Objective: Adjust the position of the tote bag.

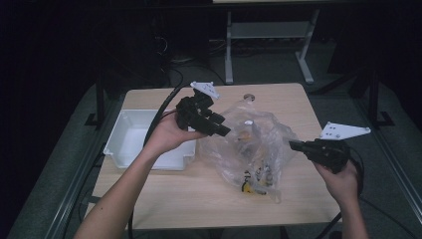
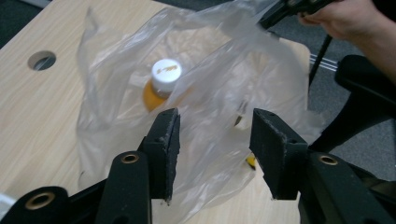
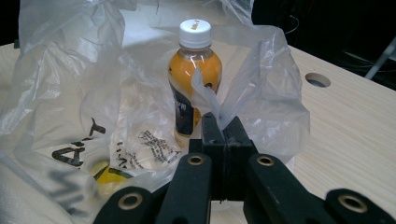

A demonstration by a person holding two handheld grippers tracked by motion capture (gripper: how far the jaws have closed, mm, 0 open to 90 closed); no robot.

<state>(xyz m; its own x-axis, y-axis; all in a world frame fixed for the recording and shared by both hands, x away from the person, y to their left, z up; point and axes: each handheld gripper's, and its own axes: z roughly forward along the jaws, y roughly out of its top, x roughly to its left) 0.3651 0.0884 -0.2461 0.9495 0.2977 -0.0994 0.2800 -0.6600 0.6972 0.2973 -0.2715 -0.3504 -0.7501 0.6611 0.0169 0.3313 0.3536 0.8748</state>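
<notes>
Pale wood covers the table, which stands in a dark room with black cables trailing off its near edge. Nearest on the right, the right gripper has its jaws clamped tight on a pinched fold of the clear plastic bag, as the right gripper view shows, with the film bunching up out of the black pads. The bag sits crumpled on the middle of the table, its printed side low toward the near edge. Inside it stands an orange drink bottle, upright, with a white cap. On the left, the left gripper is held above the bag's left edge with its jaws apart; in the left gripper view nothing is pressed between the pads, and the bag lies beyond them. Behind the left hand, a white tray rests at the table's left side. Farther back, a round hole is cut in the tabletop.
</notes>
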